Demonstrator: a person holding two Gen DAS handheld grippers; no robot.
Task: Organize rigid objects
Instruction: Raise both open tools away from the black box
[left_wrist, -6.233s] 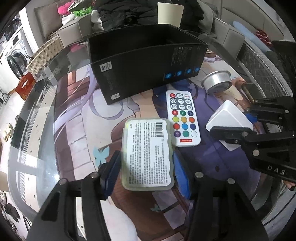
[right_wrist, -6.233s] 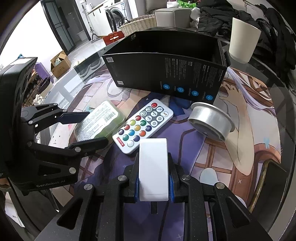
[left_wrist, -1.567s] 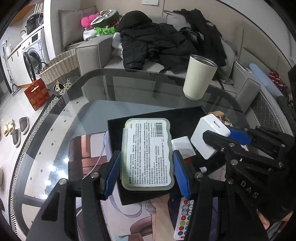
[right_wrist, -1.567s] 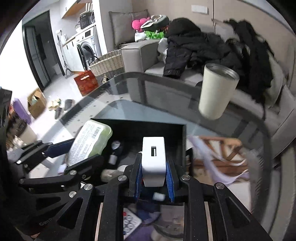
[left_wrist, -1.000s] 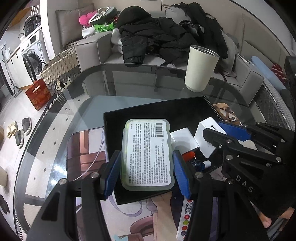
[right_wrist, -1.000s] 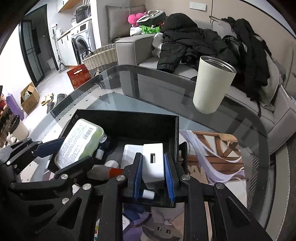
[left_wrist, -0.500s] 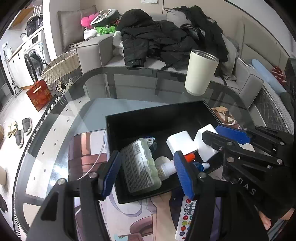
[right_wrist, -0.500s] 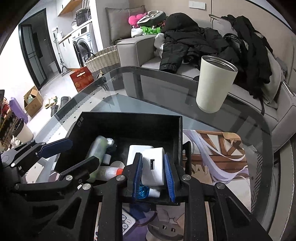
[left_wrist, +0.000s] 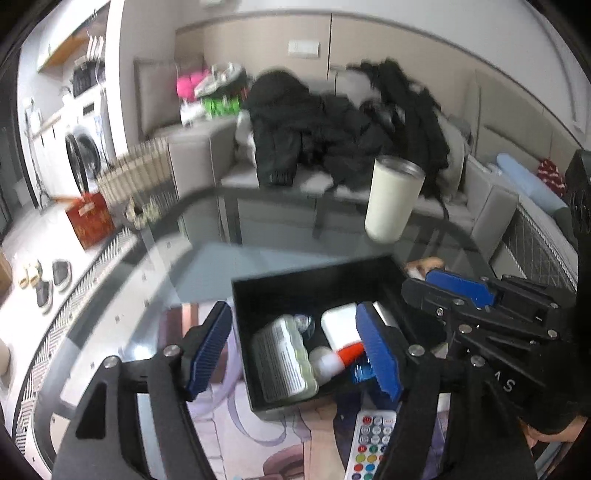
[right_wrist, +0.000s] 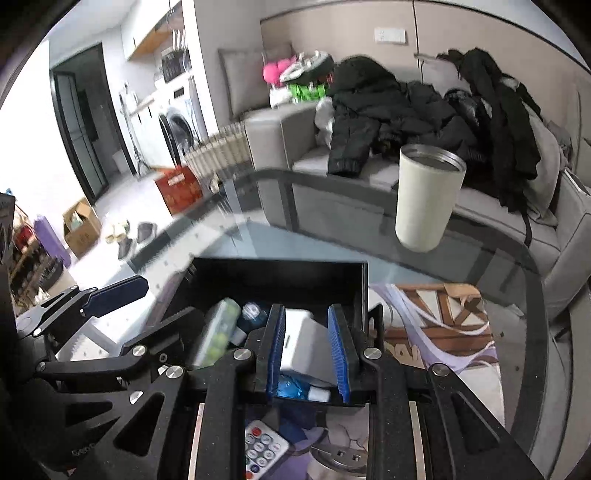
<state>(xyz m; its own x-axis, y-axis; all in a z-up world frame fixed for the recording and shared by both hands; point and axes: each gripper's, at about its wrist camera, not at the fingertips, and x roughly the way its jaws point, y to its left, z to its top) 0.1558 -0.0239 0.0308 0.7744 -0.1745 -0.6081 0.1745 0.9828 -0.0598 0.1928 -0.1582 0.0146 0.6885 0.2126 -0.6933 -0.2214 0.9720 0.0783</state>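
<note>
Your left gripper (left_wrist: 295, 343) is opening, jaws empty above the black box (left_wrist: 314, 291) at lower centre, green case (left_wrist: 282, 360) lying inside. Your right gripper (right_wrist: 307, 343) has nearly closed jaws flanking the tilted white adapter (right_wrist: 303, 345).

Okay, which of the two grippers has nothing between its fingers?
The left gripper: its jaws are opening, empty, above the black box. The right gripper has a white block between its pads.

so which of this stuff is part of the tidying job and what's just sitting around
Part of the job:
- black box
- green labelled case, in the box
- white adapter, between the right gripper's pads
- remote control, on the mat outside the box
- left gripper, jaws opening, nothing held

Lying about:
- cream tumbler
- black jackets on the sofa
- wicker basket
</note>
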